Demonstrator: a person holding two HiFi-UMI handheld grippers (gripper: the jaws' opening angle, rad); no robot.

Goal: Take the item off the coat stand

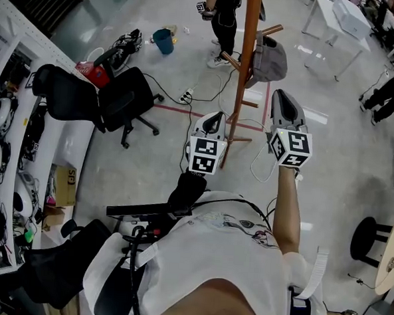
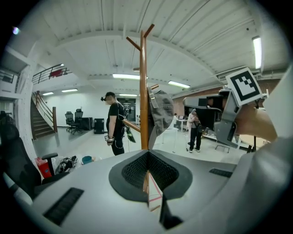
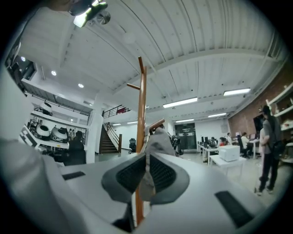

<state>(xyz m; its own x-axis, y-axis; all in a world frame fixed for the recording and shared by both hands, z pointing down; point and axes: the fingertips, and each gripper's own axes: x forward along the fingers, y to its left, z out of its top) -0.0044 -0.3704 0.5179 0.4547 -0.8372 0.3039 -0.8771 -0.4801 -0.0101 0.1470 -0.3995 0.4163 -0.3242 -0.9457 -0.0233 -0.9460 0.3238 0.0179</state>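
Observation:
A wooden coat stand (image 1: 247, 50) rises from the floor ahead of me. A grey cap (image 1: 269, 59) hangs on one of its right-hand pegs. My left gripper (image 1: 215, 116) is held up just left of the pole, jaws shut and empty. My right gripper (image 1: 281, 94) is raised to the right of the pole, a little short of the cap, also shut on nothing. In the left gripper view the stand (image 2: 143, 91) and cap (image 2: 160, 112) stand beyond the closed left gripper (image 2: 146, 158). In the right gripper view the cap (image 3: 158, 140) shows just past the closed right gripper (image 3: 146, 157).
A black office chair (image 1: 124, 96) stands to the left, with a blue bucket (image 1: 163, 40) and a power strip with cables (image 1: 186, 94) on the floor. A person (image 1: 222, 15) stands behind the stand. White tables (image 1: 338, 22) are at the back right, shelves (image 1: 5, 142) along the left and a stool (image 1: 368, 237) at the right.

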